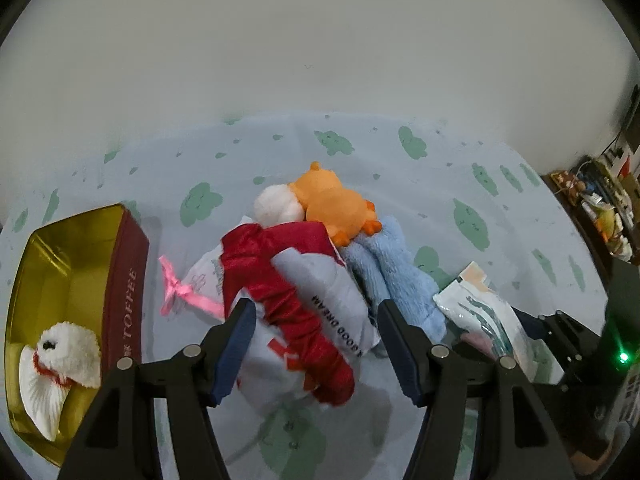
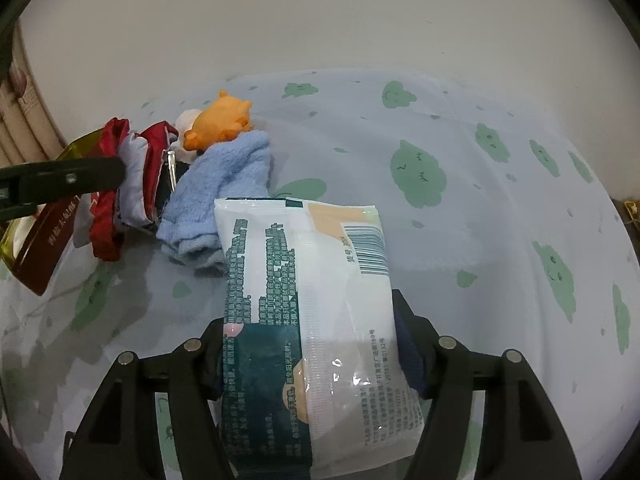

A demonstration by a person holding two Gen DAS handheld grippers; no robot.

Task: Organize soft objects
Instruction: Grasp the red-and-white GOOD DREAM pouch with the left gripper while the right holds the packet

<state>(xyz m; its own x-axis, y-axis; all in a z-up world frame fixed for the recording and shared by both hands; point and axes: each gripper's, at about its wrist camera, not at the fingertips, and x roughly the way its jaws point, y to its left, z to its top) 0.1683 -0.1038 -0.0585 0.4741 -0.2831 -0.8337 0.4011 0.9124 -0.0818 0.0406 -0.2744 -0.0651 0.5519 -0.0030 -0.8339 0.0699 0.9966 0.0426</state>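
My left gripper (image 1: pixel 314 344) is open, its jaws on either side of a grey pouch with red satin trim (image 1: pixel 304 312), which lies on the sheet. Behind it lie an orange plush (image 1: pixel 336 208), a white ball (image 1: pixel 276 206) and a folded blue towel (image 1: pixel 396 276). My right gripper (image 2: pixel 310 354) is shut on a white and green tissue pack (image 2: pixel 304 304), held above the sheet; the pack also shows in the left wrist view (image 1: pixel 480 312). In the right wrist view the pouch (image 2: pixel 136 176), orange plush (image 2: pixel 224 124) and towel (image 2: pixel 216 200) lie at far left.
A gold-lined red toffee tin (image 1: pixel 124 276) stands at the left with a white plush toy (image 1: pixel 60 364) inside. A pink ribbon (image 1: pixel 180 292) lies beside it. The bed has a pale blue sheet with green prints (image 2: pixel 440 160). Cluttered shelves (image 1: pixel 604 204) stand at the far right.
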